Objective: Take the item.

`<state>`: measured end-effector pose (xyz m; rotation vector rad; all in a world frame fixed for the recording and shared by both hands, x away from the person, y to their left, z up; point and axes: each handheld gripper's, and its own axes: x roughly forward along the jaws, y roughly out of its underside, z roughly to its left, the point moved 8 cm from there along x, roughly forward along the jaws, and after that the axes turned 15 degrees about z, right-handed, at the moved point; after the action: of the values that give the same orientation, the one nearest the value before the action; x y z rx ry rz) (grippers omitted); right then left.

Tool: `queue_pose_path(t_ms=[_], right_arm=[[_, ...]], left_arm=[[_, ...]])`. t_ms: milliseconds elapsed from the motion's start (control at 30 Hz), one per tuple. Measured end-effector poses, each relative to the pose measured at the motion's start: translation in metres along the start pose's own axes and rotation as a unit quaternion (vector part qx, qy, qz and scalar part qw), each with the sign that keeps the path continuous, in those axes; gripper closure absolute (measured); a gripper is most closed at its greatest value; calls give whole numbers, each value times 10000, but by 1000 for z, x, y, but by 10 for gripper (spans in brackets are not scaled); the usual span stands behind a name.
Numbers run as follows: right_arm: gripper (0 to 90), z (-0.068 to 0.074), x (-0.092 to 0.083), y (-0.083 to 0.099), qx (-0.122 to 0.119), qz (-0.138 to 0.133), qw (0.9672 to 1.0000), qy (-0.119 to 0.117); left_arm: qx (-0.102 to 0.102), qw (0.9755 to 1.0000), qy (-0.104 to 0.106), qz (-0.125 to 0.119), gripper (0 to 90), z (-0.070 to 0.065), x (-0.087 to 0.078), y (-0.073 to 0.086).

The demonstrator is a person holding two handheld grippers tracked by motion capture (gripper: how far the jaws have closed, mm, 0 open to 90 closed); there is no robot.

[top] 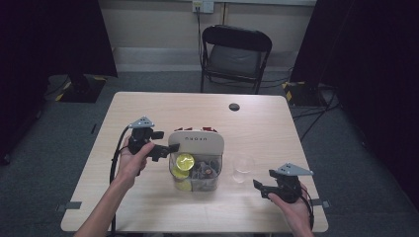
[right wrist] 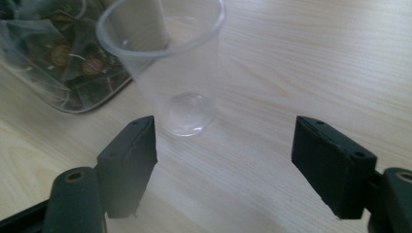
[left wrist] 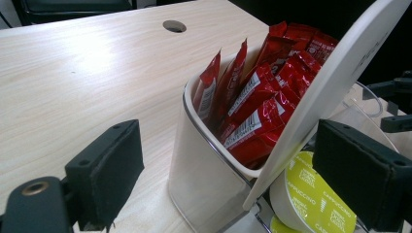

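Two hands enter at the near edge of the worktop, each carrying a two-jaw gripper. Nearest, the right gripper has its jaws spread wide and empty, and a clear plastic cup stands upright just ahead of them, closer to the left jaw and touching neither. Farther in, the left gripper straddles the corner of a clear storage box: its jaws stand apart, one outside the box wall, the other past the raised white lid, and whether that jaw presses the lid cannot be told. Red sachets stand packed in the compartment between the jaws, while yellow-green capsules lie beside the far jaw. Beyond the worktop waits a black folding chair. Judging from this, the light cup may tip or skid if one jaw meets it first, and the lid may drop shut if the left gripper shifts.
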<state>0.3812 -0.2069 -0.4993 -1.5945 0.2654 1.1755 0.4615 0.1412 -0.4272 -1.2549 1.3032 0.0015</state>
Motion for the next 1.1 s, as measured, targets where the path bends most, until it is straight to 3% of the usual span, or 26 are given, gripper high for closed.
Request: queue_pose_path(t_ms=[133, 200, 567, 700, 867, 1100], right_arm=[[267, 11, -7, -6, -251, -112, 9996, -113], [280, 20, -11, -10, -349, -200, 9988, -291], [368, 55, -33, -34, -615, -518, 9932, -837], [424, 68, -32, -45, -680, -634, 9886, -1182], [454, 77, -34, -55, -827, -656, 9860, -1289], [507, 96, -34, -76, -1109, -739, 9774, -1639]], left_arm=[[9, 10000, 15, 28, 105, 0, 1, 0], [13, 10000, -5, 25, 105, 0, 1, 0], [11, 10000, -10, 74, 112, 1, 1, 2], [-19, 10000, -9, 79, 112, -1, 3, 1], [12, 9999, 4, 115, 112, -1, 4, 1], [27, 9999, 0, 139, 113, -1, 4, 2]])
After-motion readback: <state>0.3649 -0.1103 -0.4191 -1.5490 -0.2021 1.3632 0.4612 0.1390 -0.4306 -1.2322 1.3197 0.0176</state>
